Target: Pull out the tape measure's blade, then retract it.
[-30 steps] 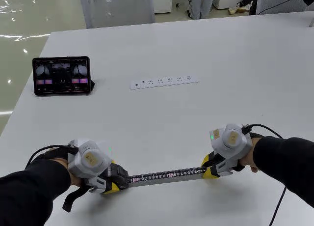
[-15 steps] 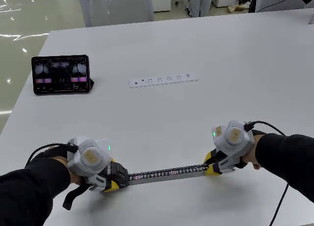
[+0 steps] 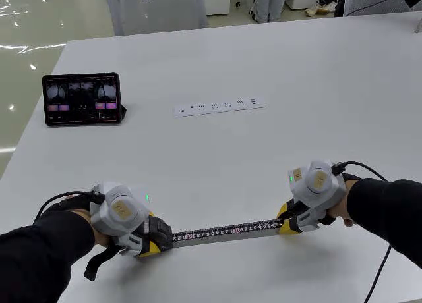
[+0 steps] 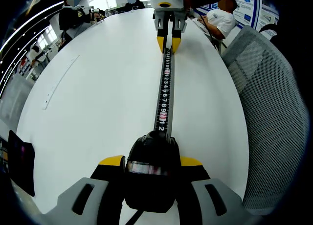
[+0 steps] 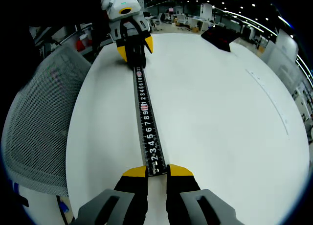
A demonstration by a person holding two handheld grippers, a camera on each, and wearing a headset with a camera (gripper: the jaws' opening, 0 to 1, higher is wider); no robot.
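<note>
Left claw [image 4: 151, 161] clamps tape measure [image 4: 149, 183], right claw [image 5: 156, 171] pinches blade [image 5: 145, 112] end; tablet [image 3: 82, 99], power strip [image 3: 219, 107] well beyond.

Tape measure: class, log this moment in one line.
left gripper: shut on black tape measure case | right gripper: shut on black numbered blade tip | blade: extended between grippers over white table

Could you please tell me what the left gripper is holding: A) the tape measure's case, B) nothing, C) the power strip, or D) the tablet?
A: the left gripper is shut on the black tape measure case, whose blade stretches to the right gripper.
</note>
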